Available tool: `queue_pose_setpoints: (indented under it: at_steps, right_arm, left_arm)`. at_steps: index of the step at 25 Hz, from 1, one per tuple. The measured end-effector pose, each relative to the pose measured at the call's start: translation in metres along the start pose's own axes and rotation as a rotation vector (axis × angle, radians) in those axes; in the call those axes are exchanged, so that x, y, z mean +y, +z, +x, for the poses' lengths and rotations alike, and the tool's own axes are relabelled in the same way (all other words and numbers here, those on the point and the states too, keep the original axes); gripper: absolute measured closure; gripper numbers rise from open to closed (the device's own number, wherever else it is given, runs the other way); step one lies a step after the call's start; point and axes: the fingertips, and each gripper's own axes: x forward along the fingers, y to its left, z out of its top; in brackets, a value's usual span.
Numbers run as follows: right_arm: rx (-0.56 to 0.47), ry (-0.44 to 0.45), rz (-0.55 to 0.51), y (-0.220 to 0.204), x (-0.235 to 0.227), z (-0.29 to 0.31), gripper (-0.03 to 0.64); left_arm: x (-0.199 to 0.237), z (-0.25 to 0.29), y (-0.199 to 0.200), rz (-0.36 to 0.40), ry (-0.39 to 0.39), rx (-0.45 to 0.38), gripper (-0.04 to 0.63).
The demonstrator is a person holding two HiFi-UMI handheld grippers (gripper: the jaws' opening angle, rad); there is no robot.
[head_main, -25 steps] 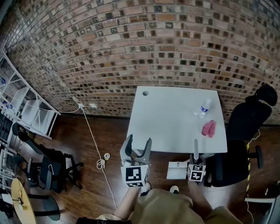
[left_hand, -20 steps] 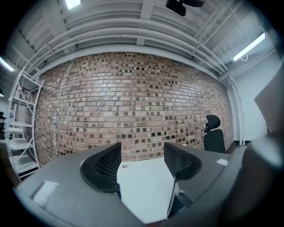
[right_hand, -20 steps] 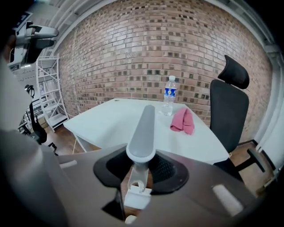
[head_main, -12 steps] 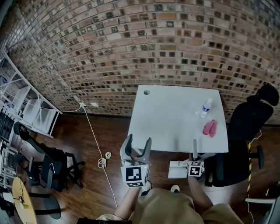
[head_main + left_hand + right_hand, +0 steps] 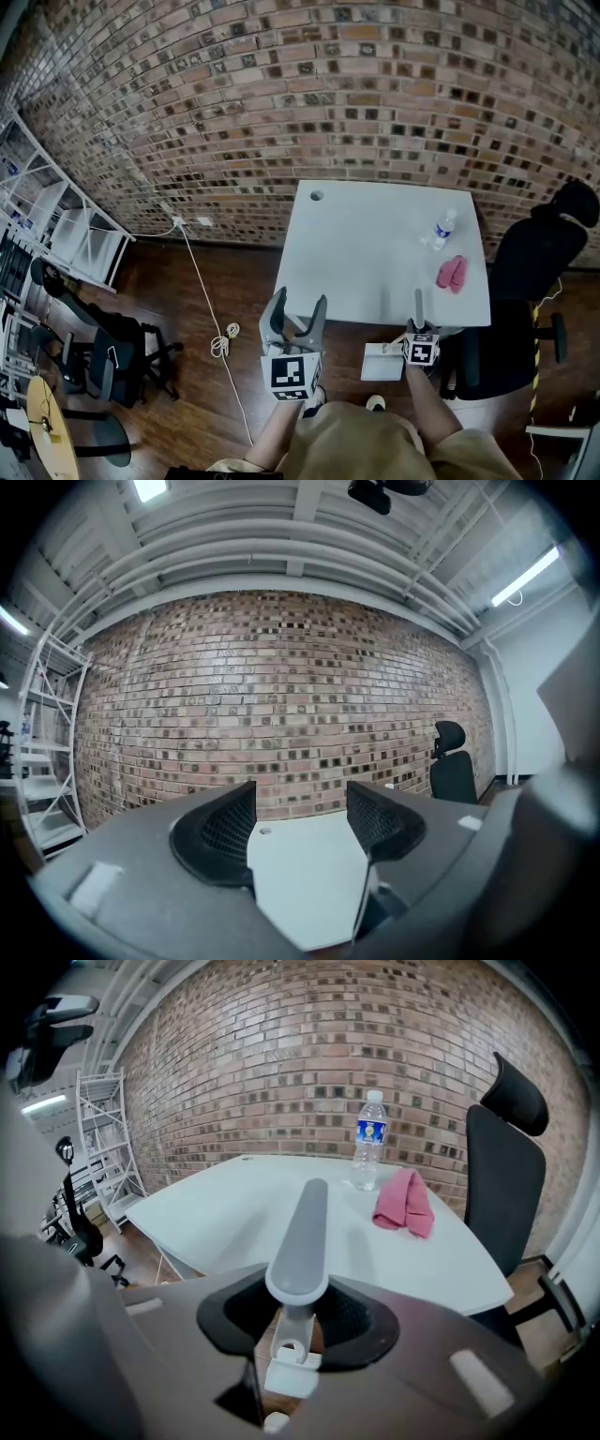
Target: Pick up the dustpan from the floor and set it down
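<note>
Plastic, white in the pan and grey in the handle, the dustpan sat at lower centre-right of the head view, just off the near edge of the white worktop. Contact with the wooden floor could not be determined. The right tongs were clamped low on its handle. The left tongs stood apart, empty. Judged light, rigid and smooth, so a grip near the handle base should limit swing.
</note>
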Motion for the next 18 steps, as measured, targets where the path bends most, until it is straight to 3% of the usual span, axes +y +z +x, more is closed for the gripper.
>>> queue_pose_setpoints:
  at_steps: [10, 11, 12, 13, 18]
  right_arm:
    - [0.000, 0.034, 0.019, 0.000, 0.004, 0.008, 0.496]
    - [-0.004, 0.059, 0.018, -0.001, 0.008, 0.009, 0.473]
    - [-0.006, 0.083, 0.019, -0.002, 0.013, 0.008, 0.395]
    - [-0.009, 0.102, 0.024, -0.003, 0.016, 0.007, 0.362]
    - [-0.061, 0.120, 0.042, -0.007, 0.017, -0.020, 0.310]
  left_arm:
    - [0.001, -0.002, -0.002, 0.006, 0.004, -0.004, 0.316]
    - [0.001, -0.002, -0.002, 0.005, 0.002, -0.003, 0.316]
    - [0.000, -0.001, -0.003, 0.003, -0.001, -0.002, 0.316]
    - [-0.001, 0.000, -0.003, 0.002, -0.004, -0.001, 0.316]
    - [-0.006, 0.002, -0.004, -0.014, -0.028, -0.001, 0.316]
